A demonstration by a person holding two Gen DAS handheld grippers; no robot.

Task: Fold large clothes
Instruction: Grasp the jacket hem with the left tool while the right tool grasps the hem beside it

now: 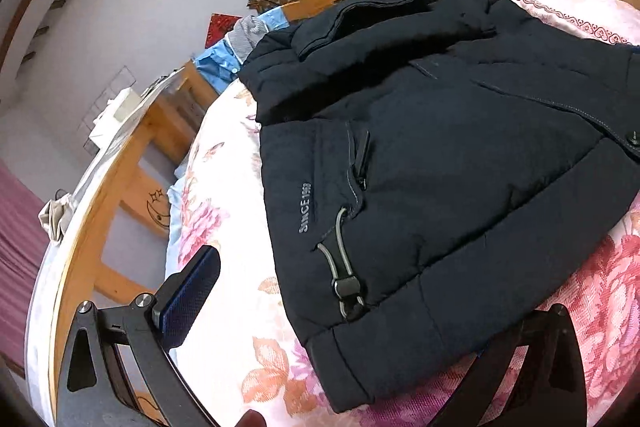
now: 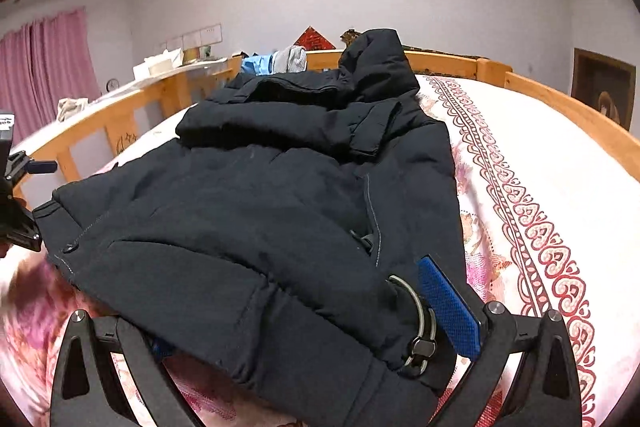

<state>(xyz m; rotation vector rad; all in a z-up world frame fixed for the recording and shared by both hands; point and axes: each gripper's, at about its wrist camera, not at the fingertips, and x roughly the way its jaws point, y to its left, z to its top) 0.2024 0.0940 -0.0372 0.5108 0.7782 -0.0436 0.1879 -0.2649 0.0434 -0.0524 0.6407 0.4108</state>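
Dark navy puffer jacket (image 1: 440, 163) lies on floral bedspread (image 1: 240, 327), sleeves folded in across chest, hood (image 2: 376, 63) toward headboard (image 2: 452, 65). Hem faces both tools. Left tool (image 1: 360, 323) spread wide, straddling hem corner by drawcord toggle (image 1: 346, 287). Right tool (image 2: 308, 327) also spread, hem edge between fingers, blue pad (image 2: 448, 307) just beside toggle. Plenty of bare bedspread right of jacket; wooden rail (image 2: 104, 115) near left side.
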